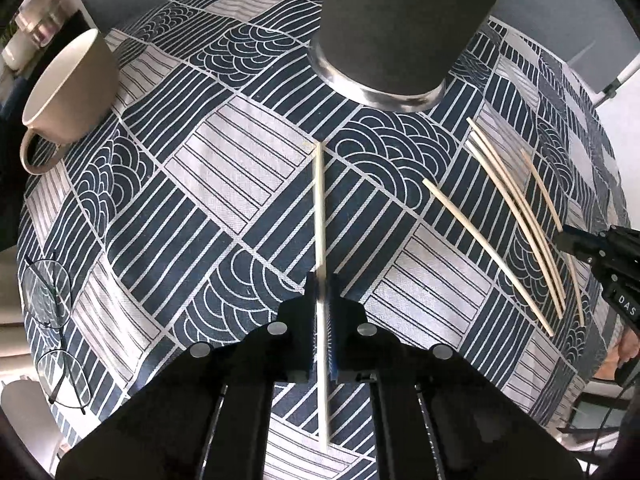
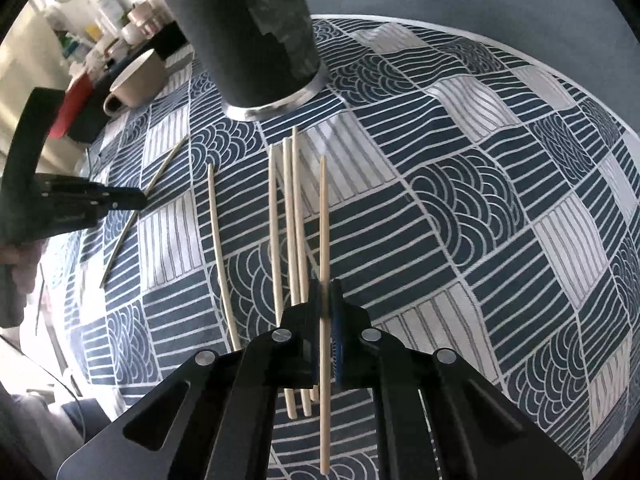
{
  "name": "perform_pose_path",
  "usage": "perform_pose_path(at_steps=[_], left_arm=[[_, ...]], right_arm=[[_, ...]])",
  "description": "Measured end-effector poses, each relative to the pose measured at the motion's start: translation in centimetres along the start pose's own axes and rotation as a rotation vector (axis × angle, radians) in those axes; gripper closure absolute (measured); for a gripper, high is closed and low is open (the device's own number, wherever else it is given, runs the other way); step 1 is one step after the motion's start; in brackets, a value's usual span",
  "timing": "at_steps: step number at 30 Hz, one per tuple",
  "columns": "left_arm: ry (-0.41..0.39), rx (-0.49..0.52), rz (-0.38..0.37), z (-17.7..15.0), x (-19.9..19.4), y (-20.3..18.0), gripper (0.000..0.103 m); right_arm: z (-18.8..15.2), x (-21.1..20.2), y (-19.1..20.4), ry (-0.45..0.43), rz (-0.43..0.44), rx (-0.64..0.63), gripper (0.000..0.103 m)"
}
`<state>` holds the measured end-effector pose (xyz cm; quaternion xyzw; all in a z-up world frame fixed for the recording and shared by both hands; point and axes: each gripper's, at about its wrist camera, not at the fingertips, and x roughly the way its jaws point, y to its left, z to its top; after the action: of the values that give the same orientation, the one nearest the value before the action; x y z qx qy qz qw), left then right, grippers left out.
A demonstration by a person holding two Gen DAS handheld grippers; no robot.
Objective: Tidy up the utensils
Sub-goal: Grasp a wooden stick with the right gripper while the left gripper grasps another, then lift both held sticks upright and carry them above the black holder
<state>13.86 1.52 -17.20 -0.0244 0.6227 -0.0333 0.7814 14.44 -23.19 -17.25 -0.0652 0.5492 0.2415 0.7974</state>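
Pale wooden chopsticks lie on a navy-and-white patterned tablecloth [image 1: 240, 168]. My left gripper [image 1: 322, 284] is shut on one chopstick [image 1: 320, 208] that points toward a tall dark cup [image 1: 400, 32] with a metal base. My right gripper [image 2: 327, 292] is shut on another chopstick [image 2: 323, 220], which points toward the same cup [image 2: 256, 32]. Several loose chopsticks [image 2: 286, 216] lie just left of it on the cloth. In the left wrist view they [image 1: 516, 216] lie at the right, with the right gripper [image 1: 568, 240] over them.
A beige mug [image 1: 60, 92] stands at the far left of the table. A pair of glasses [image 1: 50, 312] lies at the left edge. The left gripper [image 2: 136, 200] shows at the left of the right wrist view. Cluttered shelves [image 2: 100, 20] stand beyond the table.
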Motion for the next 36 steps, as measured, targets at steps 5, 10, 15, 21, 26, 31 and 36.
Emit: perform_pose_path(at_steps=[5,10,15,21,26,31,36], left_arm=[[0.032,-0.059,-0.059,-0.2,0.0,1.7,0.098],[0.037,-0.104,-0.090,-1.1,-0.9,4.0,0.098],[-0.014,-0.160,-0.130,-1.1,-3.3,6.5,0.098],[-0.096,-0.193,-0.123,0.9,-7.3,8.8,0.098],[-0.181,-0.185,-0.097,5.0,-10.8,8.2,0.098],[-0.276,-0.138,-0.045,8.0,-15.6,7.7,0.098],[-0.351,-0.096,-0.024,10.7,-19.3,7.0,0.098]], right_arm=[[0.2,-0.6,-1.0,-0.008,-0.016,0.027,0.098],[0.4,-1.5,-2.1,-0.005,-0.019,0.053,0.098],[1.1,-2.8,-2.8,-0.042,-0.020,0.079,0.098],[2.5,-5.3,-3.2,-0.111,-0.028,0.094,0.098],[4.6,-8.5,-3.6,-0.204,-0.025,0.102,0.098],[7.4,-11.9,-3.7,-0.301,-0.028,0.091,0.098],[10.6,-14.7,-3.2,-0.378,-0.029,0.060,0.098]])
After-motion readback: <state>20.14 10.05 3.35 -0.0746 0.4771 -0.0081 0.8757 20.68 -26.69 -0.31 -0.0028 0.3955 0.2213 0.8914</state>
